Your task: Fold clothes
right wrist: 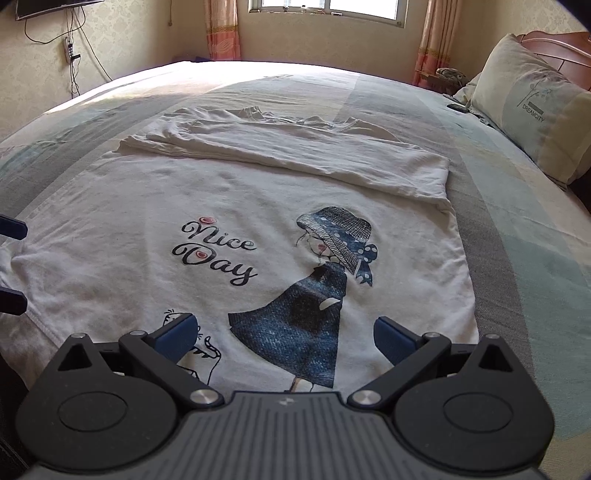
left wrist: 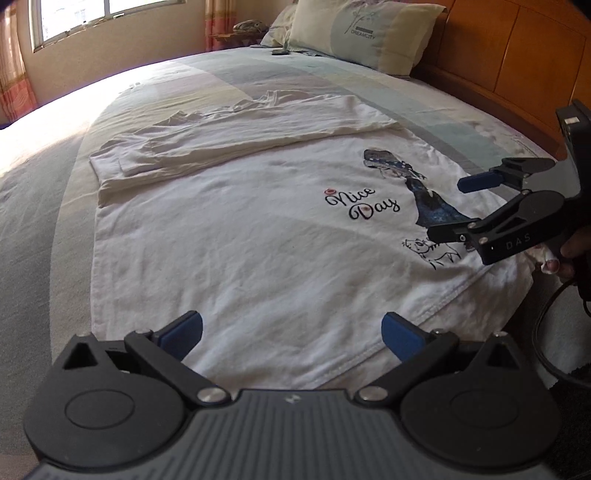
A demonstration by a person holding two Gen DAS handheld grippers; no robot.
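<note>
Your shirt [right wrist: 258, 206] lies print-up on the bed [right wrist: 517, 221], its far part already folded over toward you in a loose band; the near hem sits just in front of both grippers. Your left gripper [left wrist: 291, 334] has its fingers spread wide and holds nothing. Your right gripper [right wrist: 284, 338] is also wide open and empty, above the printed skirt near the hem.

What can go wrong from here:
- The cloth is thin and soft. If you pinch only the top layer at the hem, the lower layer stays on the bed and the fold comes out crooked.
- If the fingers press deep, they can catch the sheet together with the shirt, and then the sheet lifts with it.
- The folded band at the far side is loose and wrinkled. A fast pull on the near part can drag it open or shift it.
- If the two grippers lift at different height or speed, the edge twists and the sides do not meet.
- A cable hangs by your right hand [left wrist: 565, 258]; I think it can brush the hem.

The bed is soft, with a pale striped sheet, so it gives under pressure. A pillow [right wrist: 532, 107] lies by the wooden headboard [left wrist: 517, 48]. Strong light from the window [right wrist: 328, 5] washes out the far side of the bed.
</note>
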